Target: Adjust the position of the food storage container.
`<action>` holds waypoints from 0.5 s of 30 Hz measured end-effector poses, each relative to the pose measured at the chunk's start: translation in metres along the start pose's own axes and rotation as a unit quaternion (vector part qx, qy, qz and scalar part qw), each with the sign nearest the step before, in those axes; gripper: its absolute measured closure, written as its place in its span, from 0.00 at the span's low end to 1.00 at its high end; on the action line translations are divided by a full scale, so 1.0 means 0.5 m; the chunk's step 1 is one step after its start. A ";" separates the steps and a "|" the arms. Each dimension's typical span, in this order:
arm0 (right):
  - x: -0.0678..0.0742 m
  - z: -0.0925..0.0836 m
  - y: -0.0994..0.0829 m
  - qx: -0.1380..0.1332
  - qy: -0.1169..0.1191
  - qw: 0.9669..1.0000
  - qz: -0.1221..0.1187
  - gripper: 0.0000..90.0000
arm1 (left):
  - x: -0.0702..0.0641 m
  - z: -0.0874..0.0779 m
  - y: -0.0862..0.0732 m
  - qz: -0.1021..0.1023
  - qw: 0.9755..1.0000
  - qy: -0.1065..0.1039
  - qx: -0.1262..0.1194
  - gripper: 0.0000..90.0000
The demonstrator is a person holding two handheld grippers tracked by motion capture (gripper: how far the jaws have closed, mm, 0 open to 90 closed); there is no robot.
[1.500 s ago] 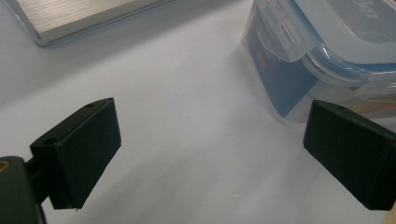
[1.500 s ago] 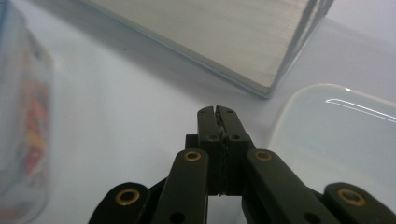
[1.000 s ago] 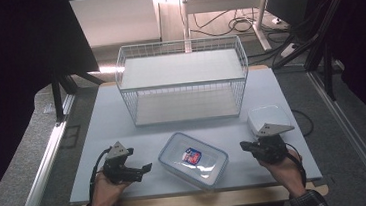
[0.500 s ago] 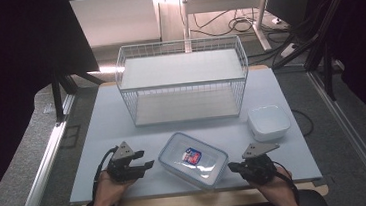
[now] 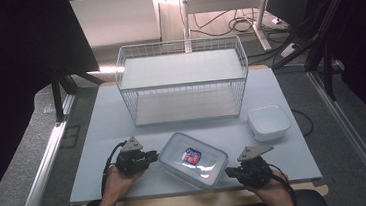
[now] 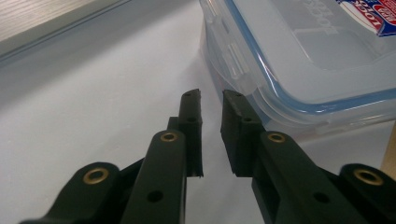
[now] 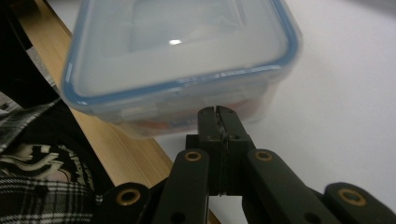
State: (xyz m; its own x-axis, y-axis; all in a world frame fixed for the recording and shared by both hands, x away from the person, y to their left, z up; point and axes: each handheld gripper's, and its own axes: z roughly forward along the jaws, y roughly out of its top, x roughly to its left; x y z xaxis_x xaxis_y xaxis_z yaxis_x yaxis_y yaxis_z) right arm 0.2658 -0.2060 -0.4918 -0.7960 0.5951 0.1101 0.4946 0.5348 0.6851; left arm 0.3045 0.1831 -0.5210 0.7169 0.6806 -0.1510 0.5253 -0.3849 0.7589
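At the near edge of the white table (image 5: 99, 140), we flank the clear rectangular blue-sealed lidded plastic container (image 5: 192, 160): left gripper (image 5: 151, 156), jaws just narrowed, empty, at its left end; right gripper (image 5: 230, 171) fully shut, empty, at its right end. Next, likely, unclipping the latches.

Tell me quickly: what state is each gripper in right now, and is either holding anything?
Left gripper: jaws just closed, nothing between them, beside the lidded container.
Right gripper: shut, holding nothing, tips at the container's end.
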 end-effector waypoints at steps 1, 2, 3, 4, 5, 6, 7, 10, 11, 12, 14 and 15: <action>0.001 0.002 0.000 0.001 -0.002 1.000 -0.002 0.99 | -0.001 0.001 -0.001 0.001 1.000 -0.008 0.004 0.88; 0.001 0.004 0.000 0.002 -0.005 1.000 0.000 0.99 | -0.004 0.003 -0.001 0.000 1.000 -0.013 0.005 0.88; -0.002 0.007 0.001 -0.001 -0.004 1.000 0.005 0.99 | -0.010 0.007 0.000 0.006 1.000 -0.006 0.015 0.90; -0.002 0.007 0.001 -0.001 -0.004 1.000 0.005 0.99 | -0.014 0.009 0.000 0.010 1.000 0.001 0.018 0.90; -0.005 0.009 0.003 -0.002 -0.010 1.000 0.007 0.99 | -0.016 0.009 0.001 0.010 1.000 0.003 0.019 0.92; -0.007 0.010 0.004 -0.003 -0.013 1.000 0.007 0.99 | -0.016 0.008 0.002 0.009 1.000 0.002 0.018 0.92; -0.007 0.010 0.004 -0.003 -0.013 1.000 0.007 0.99 | -0.015 0.007 0.001 0.006 1.000 -0.002 0.016 0.92; -0.016 0.014 0.011 -0.004 -0.022 1.000 0.007 0.99 | -0.014 0.005 0.000 0.000 1.000 -0.006 0.015 0.93; -0.018 0.015 0.013 -0.003 -0.024 1.000 0.008 0.99 | -0.015 0.005 0.000 0.000 1.000 -0.006 0.015 0.93; -0.025 0.018 0.018 -0.003 -0.029 1.000 0.009 0.99 | -0.015 0.005 -0.001 -0.001 1.000 -0.006 0.015 0.94; -0.035 0.022 0.025 -0.003 -0.035 0.999 0.010 0.99 | -0.017 0.004 -0.002 -0.004 1.000 -0.012 0.014 0.94; -0.041 0.024 0.029 -0.002 -0.040 0.999 0.008 0.99 | -0.019 0.004 -0.002 -0.004 1.000 -0.014 0.015 0.94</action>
State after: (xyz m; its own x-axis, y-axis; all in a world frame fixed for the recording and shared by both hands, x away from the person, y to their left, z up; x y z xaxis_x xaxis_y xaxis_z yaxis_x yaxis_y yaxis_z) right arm 0.2932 -0.2031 -0.4930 -0.7581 0.6491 0.0633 0.5047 0.5225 0.6872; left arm 0.2984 0.1757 -0.5216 0.7246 0.6668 -0.1744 0.5442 -0.3982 0.7384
